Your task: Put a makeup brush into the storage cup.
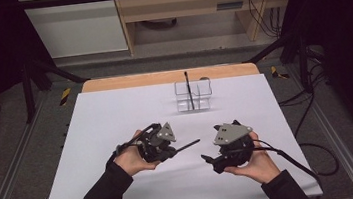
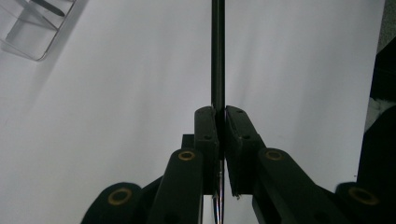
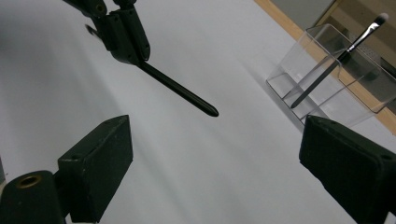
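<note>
A thin black brush (image 1: pixel 188 145) sticks out to the right of my left gripper (image 1: pixel 174 151), which is shut on it above the white table. In the left gripper view the pads (image 2: pixel 207 128) pinch the brush (image 2: pixel 217 56), whose handle runs straight ahead. My right gripper (image 1: pixel 211 162) hovers just right of the handle's tip with its jaws turned left, open and with nothing between them. In the right gripper view its pads (image 3: pixel 100 158) stand wide apart, with the left gripper (image 3: pixel 123 32) and its brush (image 3: pixel 180 91) beyond them.
A clear divided holder (image 1: pixel 193 96) stands near the table's far edge with another brush (image 1: pixel 189 88) leaning in it. The same holder (image 3: pixel 336 79) and brush (image 3: pixel 336 60) appear at the right of the right gripper view. A wooden strip (image 1: pixel 169 76) borders the table's back.
</note>
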A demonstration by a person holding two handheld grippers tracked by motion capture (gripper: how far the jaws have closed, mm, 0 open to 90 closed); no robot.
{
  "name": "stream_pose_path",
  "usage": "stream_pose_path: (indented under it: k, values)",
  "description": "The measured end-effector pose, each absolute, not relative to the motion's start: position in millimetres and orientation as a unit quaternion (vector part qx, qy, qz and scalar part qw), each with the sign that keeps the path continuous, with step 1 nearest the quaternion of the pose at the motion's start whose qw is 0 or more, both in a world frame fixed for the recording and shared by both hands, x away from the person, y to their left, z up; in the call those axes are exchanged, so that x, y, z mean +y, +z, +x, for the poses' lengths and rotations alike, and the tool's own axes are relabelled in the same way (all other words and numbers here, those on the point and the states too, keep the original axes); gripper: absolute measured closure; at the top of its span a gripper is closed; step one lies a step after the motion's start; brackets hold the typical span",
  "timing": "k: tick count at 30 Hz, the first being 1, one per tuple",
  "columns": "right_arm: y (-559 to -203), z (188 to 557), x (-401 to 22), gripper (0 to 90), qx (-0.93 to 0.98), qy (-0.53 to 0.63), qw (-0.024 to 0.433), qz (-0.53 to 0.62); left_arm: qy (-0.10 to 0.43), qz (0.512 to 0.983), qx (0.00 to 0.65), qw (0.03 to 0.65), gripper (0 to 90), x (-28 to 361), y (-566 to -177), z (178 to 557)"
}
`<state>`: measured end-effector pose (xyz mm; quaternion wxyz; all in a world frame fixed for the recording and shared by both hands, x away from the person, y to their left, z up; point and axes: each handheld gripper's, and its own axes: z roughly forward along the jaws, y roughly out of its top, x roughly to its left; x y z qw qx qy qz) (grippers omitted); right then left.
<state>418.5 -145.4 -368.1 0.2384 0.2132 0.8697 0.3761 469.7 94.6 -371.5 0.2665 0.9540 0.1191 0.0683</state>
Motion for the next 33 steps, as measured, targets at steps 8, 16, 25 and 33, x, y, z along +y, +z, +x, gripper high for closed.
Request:
stream_pose_path:
  k: [8, 16, 25, 33]
  values:
    - [-366, 415, -133, 12.5, 0.894, 0.336, 0.244, 0.171, 0.052, 0.955, 0.113, 0.268, 84.1, 90, -368, 468]
    - [-366, 414, -128, 13.5, 0.903, 0.322, 0.247, 0.143, 0.046, 0.956, 0.110, 0.269, 84.1, 85, -364, 469]
    - [-368, 412, -120, 15.1, 0.918, 0.271, 0.269, 0.103, 0.027, 0.960, 0.105, 0.259, 84.1, 79, -365, 471]
    - [-371, 410, -112, 20.3, 0.923, 0.256, 0.276, 0.079, 0.016, 0.959, 0.105, 0.262, 84.1, 75, -362, 471]
